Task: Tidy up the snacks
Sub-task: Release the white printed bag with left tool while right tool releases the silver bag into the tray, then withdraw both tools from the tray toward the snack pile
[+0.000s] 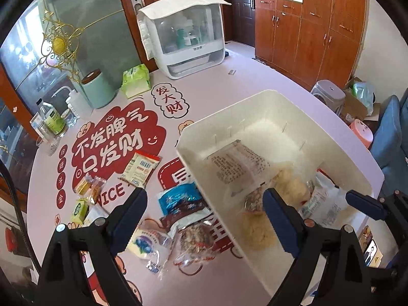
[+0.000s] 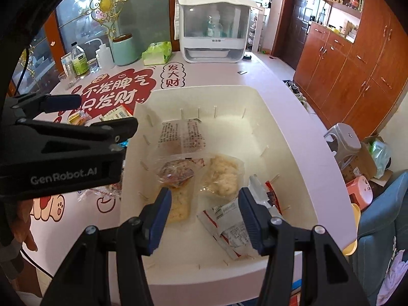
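White plastic bin (image 2: pixel 293 132) is sitting on the pink printed tabletop (image 1: pixel 229 86), already holding several snack packets: a clear bag with printed text (image 2: pixel 182 134), a bag of pale crumbly snack (image 2: pixel 224 176), a dark-filled clear packet (image 2: pixel 176 170) and a red-and-white sachet (image 2: pixel 229 219).

Right tongs (image 2: pixel 204 219) are hovering over the near end of the bin, jaws apart and gripping nothing; the sachet is lying on the bin floor below the gap.

Left tongs (image 1: pixel 204 211) are hanging over the bin's left wall, jaws spread wide and empty, one finger over the tabletop and one over the bin.

Loose packets are still lying on the tabletop left of the bin: a blue packet (image 1: pixel 178 196), a dark brown one (image 1: pixel 191 210), a clear bag of mixed grain bits (image 1: pixel 196 239), a blueberry-print bag (image 1: pixel 148 244), a barcode-labelled sachet (image 1: pixel 140 169), small orange sweets (image 1: pixel 90 190) and a green carton (image 1: pixel 77 210).

Far end of the tabletop is crowded: a white lidded dish cabinet (image 1: pixel 186 40), a green tissue pack (image 1: pixel 135 80), a mint canister (image 1: pixel 98 90) and bottles (image 1: pixel 53 119). A wooden cabinet (image 1: pixel 318 33) is standing beyond.
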